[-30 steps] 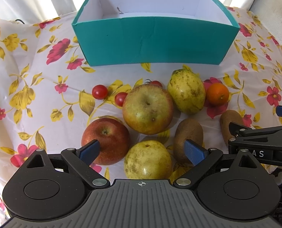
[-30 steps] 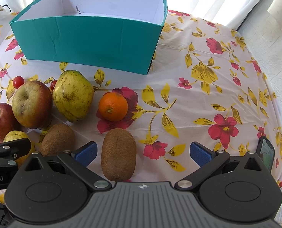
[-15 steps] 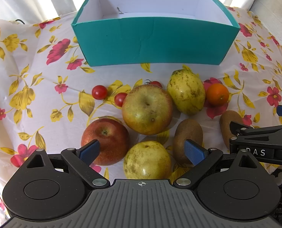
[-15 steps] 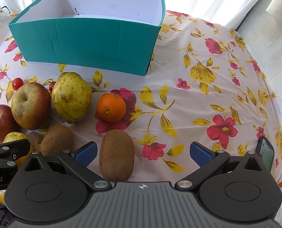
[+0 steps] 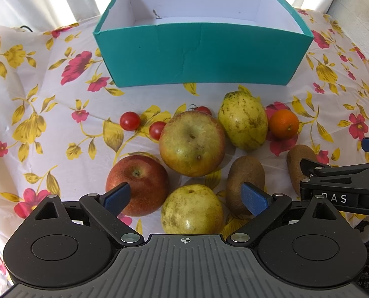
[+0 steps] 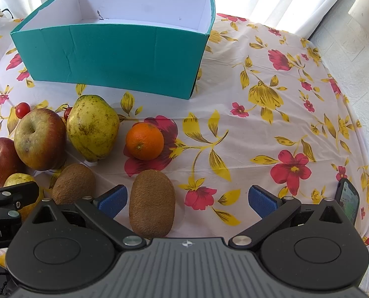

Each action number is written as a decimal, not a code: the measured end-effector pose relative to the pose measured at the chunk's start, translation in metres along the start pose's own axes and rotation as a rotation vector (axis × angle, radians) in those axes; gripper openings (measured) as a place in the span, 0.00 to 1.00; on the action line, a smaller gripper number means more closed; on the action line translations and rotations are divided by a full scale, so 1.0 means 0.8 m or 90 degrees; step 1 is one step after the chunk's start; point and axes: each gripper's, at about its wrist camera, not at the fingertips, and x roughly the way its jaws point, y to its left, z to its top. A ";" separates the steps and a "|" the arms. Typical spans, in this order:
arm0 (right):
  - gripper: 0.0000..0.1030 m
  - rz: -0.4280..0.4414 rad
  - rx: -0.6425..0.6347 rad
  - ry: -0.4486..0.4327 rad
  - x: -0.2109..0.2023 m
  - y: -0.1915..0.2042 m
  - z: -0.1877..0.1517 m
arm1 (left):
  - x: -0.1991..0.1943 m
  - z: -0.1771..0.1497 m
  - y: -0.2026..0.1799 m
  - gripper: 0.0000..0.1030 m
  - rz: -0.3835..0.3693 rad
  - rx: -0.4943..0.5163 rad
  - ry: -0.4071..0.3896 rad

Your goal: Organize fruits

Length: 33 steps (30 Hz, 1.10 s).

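An empty teal box (image 5: 202,54) stands at the back of the flowered table; it also shows in the right wrist view (image 6: 115,59). In front lie a red apple (image 5: 137,181), a large yellow-red apple (image 5: 192,144), a small yellow apple (image 5: 192,211), a pear (image 5: 243,121), an orange (image 5: 284,124), two kiwis (image 5: 245,176) (image 6: 152,201) and cherry tomatoes (image 5: 129,121). My left gripper (image 5: 185,197) is open, above the small yellow apple. My right gripper (image 6: 187,200) is open, with the right kiwi just inside its left finger.
A phone (image 6: 347,200) stands at the table's right edge. White curtains (image 5: 35,0) hang behind the table. A white wall (image 6: 358,49) lies to the right. The flowered tablecloth (image 6: 271,99) right of the fruit carries nothing.
Both grippers have shifted only slightly; the right one has edged a little to the right relative to the fruit. Both remain open and the fruit has not moved.
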 end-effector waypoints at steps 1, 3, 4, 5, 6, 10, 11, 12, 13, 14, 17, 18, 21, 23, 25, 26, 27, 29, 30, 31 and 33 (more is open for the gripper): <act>1.00 0.000 0.000 0.000 0.000 0.000 0.000 | 0.000 0.000 0.000 0.95 -0.001 0.000 0.000; 1.00 0.000 0.000 0.000 0.000 0.000 0.000 | -0.001 -0.001 -0.001 0.95 0.001 0.000 -0.001; 1.00 0.000 0.000 0.000 -0.001 0.000 0.000 | -0.001 -0.001 -0.001 0.95 0.001 0.000 -0.001; 1.00 0.000 0.000 0.000 -0.001 0.000 0.000 | -0.001 -0.001 -0.001 0.95 0.000 0.000 -0.001; 1.00 0.000 0.000 0.000 -0.001 0.000 0.000 | -0.001 -0.001 -0.001 0.95 0.001 0.000 -0.002; 1.00 0.000 0.001 0.000 -0.002 0.000 -0.001 | -0.002 -0.003 -0.002 0.95 0.001 0.000 -0.002; 1.00 0.000 0.001 -0.001 -0.002 0.000 -0.001 | -0.002 -0.003 -0.002 0.95 0.000 0.000 -0.002; 1.00 0.000 0.002 -0.001 -0.002 -0.001 -0.001 | -0.002 -0.003 -0.002 0.95 0.000 0.000 -0.002; 1.00 0.001 0.002 -0.001 -0.001 -0.001 -0.001 | -0.002 -0.003 -0.002 0.95 0.000 0.000 -0.002; 1.00 0.001 0.003 -0.001 -0.001 -0.001 -0.001 | -0.003 -0.003 -0.002 0.95 0.000 0.000 -0.003; 1.00 0.000 0.003 -0.001 -0.002 -0.001 -0.002 | -0.004 -0.004 -0.003 0.95 0.000 0.000 -0.004; 1.00 0.001 0.003 -0.001 -0.003 -0.002 -0.002 | -0.004 -0.004 -0.003 0.95 -0.001 0.000 -0.004; 1.00 0.001 0.005 -0.002 -0.004 -0.002 -0.003 | -0.006 -0.005 -0.003 0.95 -0.002 -0.003 -0.004; 1.00 0.001 0.005 -0.002 -0.004 -0.002 -0.004 | -0.006 -0.005 -0.002 0.95 -0.002 -0.003 -0.005; 1.00 0.004 0.005 -0.003 -0.005 -0.002 -0.004 | -0.008 -0.005 -0.001 0.95 -0.005 -0.005 -0.009; 1.00 0.004 0.005 -0.004 -0.005 -0.003 -0.004 | -0.010 -0.005 0.000 0.95 -0.009 -0.006 -0.014; 1.00 0.005 0.007 -0.005 -0.005 -0.003 -0.004 | -0.013 -0.005 0.001 0.95 -0.012 -0.006 -0.022; 1.00 0.009 0.009 -0.010 -0.006 -0.005 -0.005 | -0.020 -0.007 0.003 0.95 -0.016 -0.007 -0.044; 1.00 0.013 0.011 -0.015 -0.007 -0.006 -0.005 | -0.023 -0.008 0.004 0.95 -0.018 -0.005 -0.057; 1.00 0.021 0.012 -0.024 -0.009 -0.008 -0.006 | -0.027 -0.009 0.006 0.95 -0.020 -0.002 -0.069; 1.00 0.033 0.013 -0.048 -0.012 -0.011 -0.009 | -0.034 -0.013 0.012 0.95 -0.023 0.000 -0.095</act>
